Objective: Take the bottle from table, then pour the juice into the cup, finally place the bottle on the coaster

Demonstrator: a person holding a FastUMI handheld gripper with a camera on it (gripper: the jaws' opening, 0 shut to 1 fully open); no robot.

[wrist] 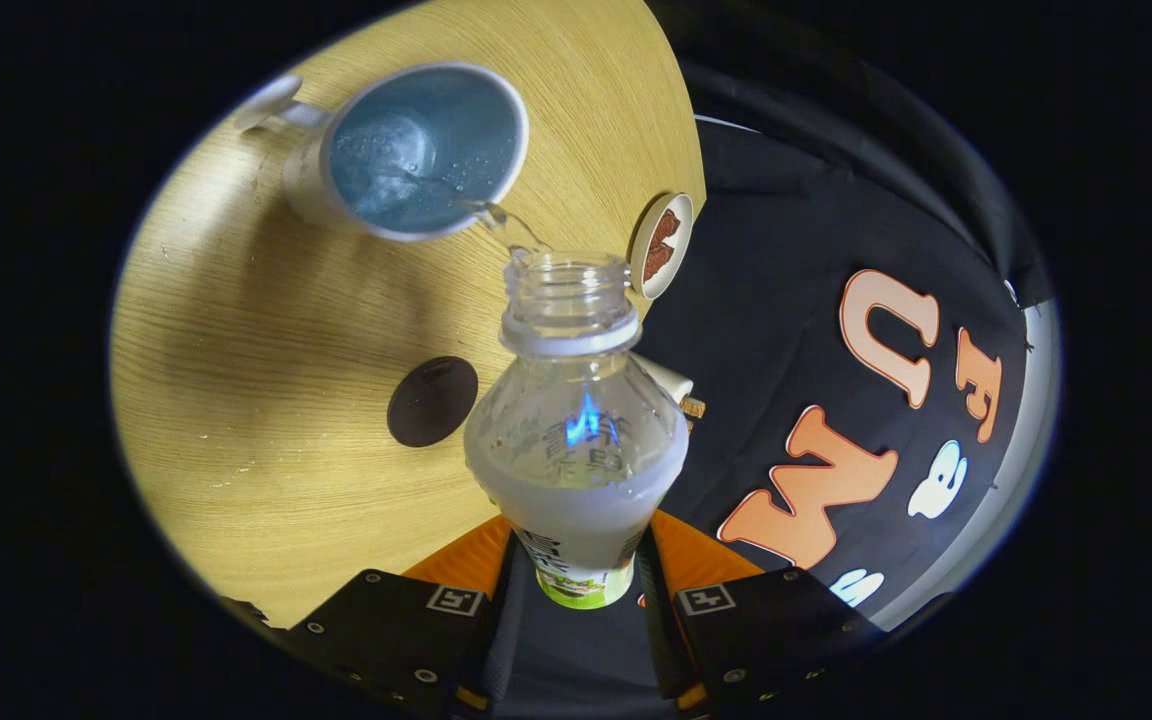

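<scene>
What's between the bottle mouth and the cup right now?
Gripper view: a thin stream of liquid runs from the bottle, clamped in the tongs, into the cup.

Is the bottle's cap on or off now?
Off. The bottle, held between the gripper fingers, has a bare open neck, and liquid streams from it into the cup.

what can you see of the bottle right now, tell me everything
The bottle is clear plastic with a ribbed, threaded neck, its cap off and a white ring below the threads. Pale cloudy juice fills its lower part, and a printed label with a green edge wraps the base. It sits clamped between both fingers of the gripper, tipped toward the white cup, a thin stream running from its mouth over the cup's rim. Its mouth hangs above the wooden table, not touching the cup.
</scene>
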